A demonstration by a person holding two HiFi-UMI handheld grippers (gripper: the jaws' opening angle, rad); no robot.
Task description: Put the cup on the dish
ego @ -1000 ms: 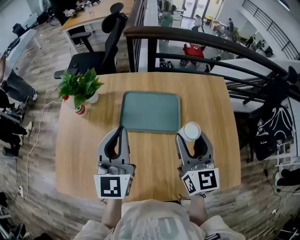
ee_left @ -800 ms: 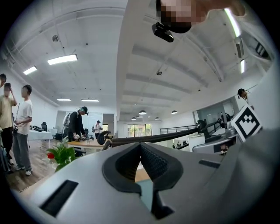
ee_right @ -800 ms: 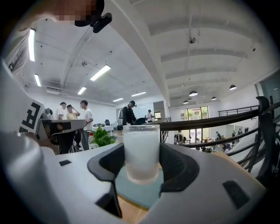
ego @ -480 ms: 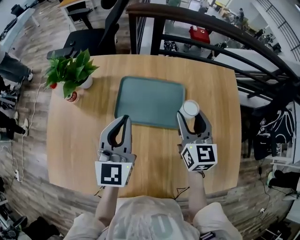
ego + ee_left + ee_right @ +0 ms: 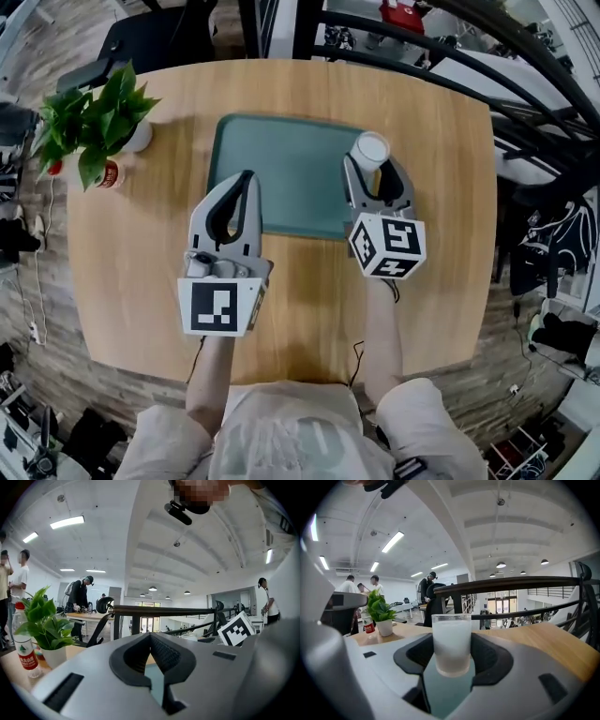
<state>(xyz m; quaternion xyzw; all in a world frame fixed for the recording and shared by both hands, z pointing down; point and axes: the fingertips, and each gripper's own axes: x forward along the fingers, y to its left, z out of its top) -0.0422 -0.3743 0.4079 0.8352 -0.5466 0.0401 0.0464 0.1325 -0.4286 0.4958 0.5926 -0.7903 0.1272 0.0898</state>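
Note:
A frosted white cup (image 5: 370,150) stands upright between the jaws of my right gripper (image 5: 372,169), which is shut on it. The cup is over the right part of the green dish (image 5: 291,169), a flat rectangular tray in the middle of the wooden table (image 5: 441,234). In the right gripper view the cup (image 5: 451,641) fills the gap between the jaws of the right gripper (image 5: 451,663), with green surface right under it; whether it rests there I cannot tell. My left gripper (image 5: 246,180) is shut on nothing, its tips over the dish's left half. In its own view the left gripper (image 5: 151,639) shows closed tips.
A potted plant (image 5: 94,117) and a small red-labelled bottle (image 5: 108,173) stand at the table's far left corner. A dark railing (image 5: 394,37) runs just past the table's far edge. People stand at desks in the background.
Both grippers have moved forward. The cup went with the right gripper from beside the dish's near right corner to over its right part. The left gripper's tips now reach over the dish.

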